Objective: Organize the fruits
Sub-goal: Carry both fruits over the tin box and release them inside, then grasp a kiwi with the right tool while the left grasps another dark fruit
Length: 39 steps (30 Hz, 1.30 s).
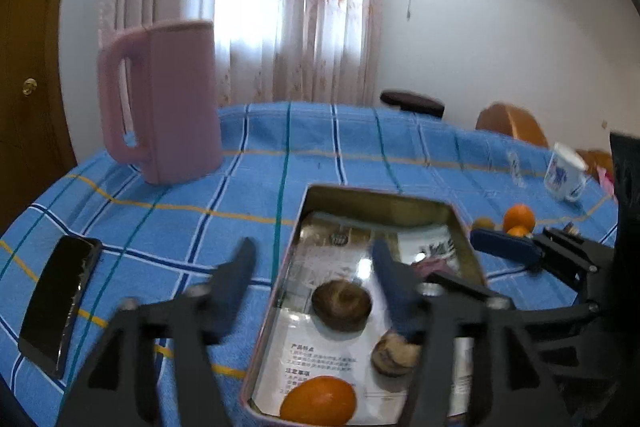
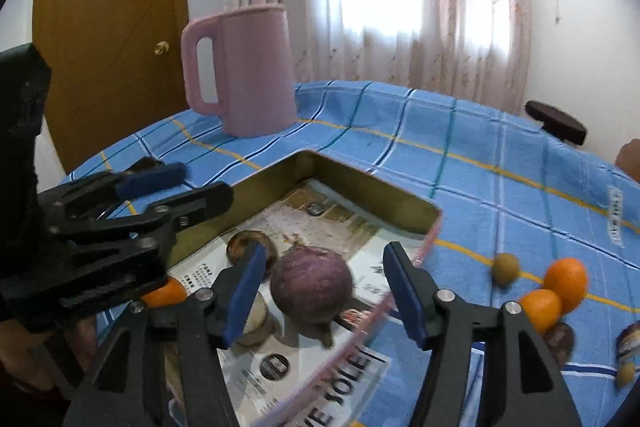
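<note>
A metal tray (image 1: 380,201) lined with printed paper sits on the blue checked tablecloth. In the left wrist view it holds two brown fruits (image 1: 341,305) and an orange (image 1: 319,403). My left gripper (image 1: 314,273) is open and empty above the tray's left rim. In the right wrist view my right gripper (image 2: 322,287) is open around a purple round fruit (image 2: 311,286) that rests in the tray (image 2: 372,191); the fingers stand apart from it. Loose oranges (image 2: 560,287) and small brown fruits (image 2: 506,267) lie on the cloth to the right.
A pink jug (image 1: 168,99) stands at the back left of the table. A black phone (image 1: 60,303) lies at the left. A white mug (image 1: 564,173) stands at the far right. A dark stool (image 2: 556,121) is beyond the table edge.
</note>
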Motion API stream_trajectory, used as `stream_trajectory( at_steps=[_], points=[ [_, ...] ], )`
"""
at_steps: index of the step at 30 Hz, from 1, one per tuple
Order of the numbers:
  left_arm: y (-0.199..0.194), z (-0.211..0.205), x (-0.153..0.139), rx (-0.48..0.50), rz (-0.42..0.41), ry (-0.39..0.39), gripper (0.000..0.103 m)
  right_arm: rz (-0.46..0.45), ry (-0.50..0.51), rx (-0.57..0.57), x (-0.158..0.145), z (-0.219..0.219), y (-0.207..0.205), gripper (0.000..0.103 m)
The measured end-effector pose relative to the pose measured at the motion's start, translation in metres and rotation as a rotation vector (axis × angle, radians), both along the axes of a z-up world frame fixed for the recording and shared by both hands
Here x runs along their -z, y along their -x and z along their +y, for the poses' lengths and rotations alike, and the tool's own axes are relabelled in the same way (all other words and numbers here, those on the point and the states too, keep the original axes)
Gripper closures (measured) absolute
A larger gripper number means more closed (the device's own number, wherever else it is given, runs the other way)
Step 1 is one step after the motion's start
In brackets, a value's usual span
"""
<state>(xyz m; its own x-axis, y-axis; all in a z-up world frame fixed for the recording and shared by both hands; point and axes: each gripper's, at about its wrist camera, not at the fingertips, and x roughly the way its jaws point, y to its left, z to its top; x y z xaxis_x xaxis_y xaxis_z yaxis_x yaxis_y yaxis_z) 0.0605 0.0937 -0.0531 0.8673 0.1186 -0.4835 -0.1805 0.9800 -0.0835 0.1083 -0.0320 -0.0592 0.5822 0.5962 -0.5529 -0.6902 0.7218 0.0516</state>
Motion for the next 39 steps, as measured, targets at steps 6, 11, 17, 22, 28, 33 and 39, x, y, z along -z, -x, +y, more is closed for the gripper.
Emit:
stream_trajectory(
  at_steps=[6,11,17,22,28,33,39],
  points=[
    [0.011,-0.026,-0.021,0.056,-0.075,-0.006,0.023,-0.09,-0.018,0.126,-0.022,-0.075,0.009,0.04],
    [0.001,-0.072,-0.025,0.165,-0.072,-0.006,0.018,-0.084,0.056,0.34,-0.019,-0.16,-0.01,0.04],
    [-0.025,-0.133,-0.011,0.311,0.009,-0.007,0.018,0.049,0.081,0.491,0.003,-0.235,-0.041,0.04],
    [-0.049,-0.172,0.004,0.377,0.087,-0.022,0.024,0.126,0.107,0.5,0.019,-0.253,-0.054,0.055],
    [-0.073,-0.192,0.018,0.425,0.176,-0.016,0.039,0.2,0.133,0.477,0.032,-0.256,-0.067,0.06],
    [-0.084,-0.2,0.022,0.446,0.218,-0.003,0.041,0.272,0.116,0.438,0.042,-0.255,-0.079,0.07],
    [-0.091,-0.21,0.027,0.472,0.257,0.004,0.049,0.237,0.122,0.426,0.038,-0.253,-0.075,0.076]
  ],
)
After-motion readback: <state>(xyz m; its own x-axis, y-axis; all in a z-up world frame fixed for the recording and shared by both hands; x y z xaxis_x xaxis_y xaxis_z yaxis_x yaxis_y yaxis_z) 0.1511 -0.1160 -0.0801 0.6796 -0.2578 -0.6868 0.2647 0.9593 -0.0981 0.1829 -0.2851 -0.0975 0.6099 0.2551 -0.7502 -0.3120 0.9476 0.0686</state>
